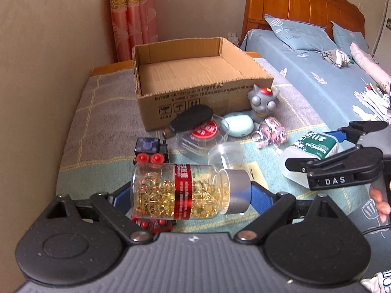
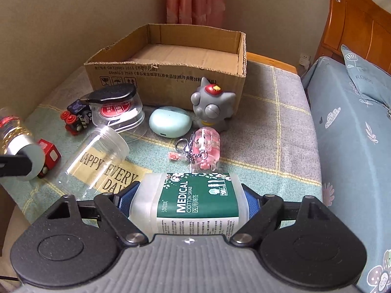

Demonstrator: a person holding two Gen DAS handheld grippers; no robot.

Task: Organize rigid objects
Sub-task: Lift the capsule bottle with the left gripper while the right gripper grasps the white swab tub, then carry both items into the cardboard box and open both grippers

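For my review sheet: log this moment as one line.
left gripper: shut on capsule bottle | right gripper: shut on cotton swab box | cardboard box: empty | both items lifted

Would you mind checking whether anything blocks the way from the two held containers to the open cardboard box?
Nothing blocks the open top of the cardboard box. Clutter in front, including the grey big-eyed figurine and mint oval case, lies below the capsule bottle and cotton-swab tub.

Beyond my work: pink curtains (image 1: 133, 17) hang in the corner, a wooden headboard (image 1: 300, 5) above blue floral bedding (image 1: 315, 73).
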